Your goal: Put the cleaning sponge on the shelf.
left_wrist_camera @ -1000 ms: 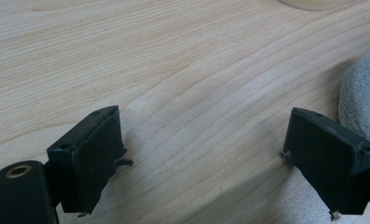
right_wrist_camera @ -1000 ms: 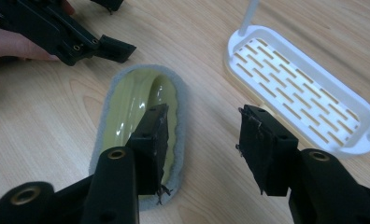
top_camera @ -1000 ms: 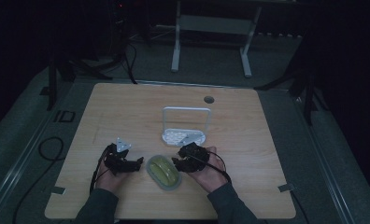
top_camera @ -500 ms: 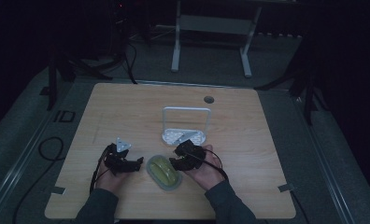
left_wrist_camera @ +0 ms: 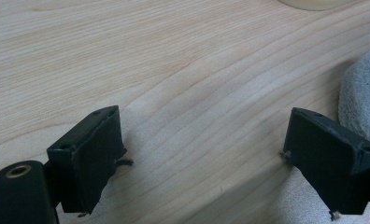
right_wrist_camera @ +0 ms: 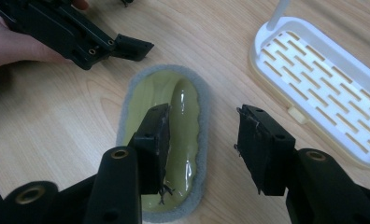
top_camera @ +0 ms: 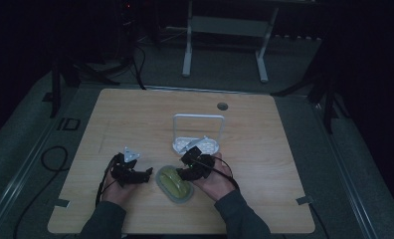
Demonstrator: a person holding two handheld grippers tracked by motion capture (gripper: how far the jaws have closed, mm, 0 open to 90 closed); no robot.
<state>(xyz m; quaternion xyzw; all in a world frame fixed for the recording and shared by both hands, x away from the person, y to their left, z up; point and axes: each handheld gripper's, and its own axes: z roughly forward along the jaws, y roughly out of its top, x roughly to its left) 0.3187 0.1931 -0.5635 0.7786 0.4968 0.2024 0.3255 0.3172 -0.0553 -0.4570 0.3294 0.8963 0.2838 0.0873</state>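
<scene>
Scrubbing sponge point(right_wrist_camera: 164, 140) lies flat on the table point(top_camera: 284, 149), beside the white rack point(right_wrist_camera: 323, 88). Right gripper point(right_wrist_camera: 202, 135) half-open above it, holding nothing; left gripper point(left_wrist_camera: 202, 158) wide, empty. Judged light, soft-edged, glossy grip possibly slippery: pinch across the raised handle

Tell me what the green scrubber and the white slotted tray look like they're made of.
The scrubber: a glossy yellow-green top, probably moulded plastic given its wet-looking highlights, rimmed by a grey fuzzy pad that looks like felt or abrasive fibre. The slotted tray: smooth white plastic by its even sheen and moulded slots, apparently on a cream base.
</scene>
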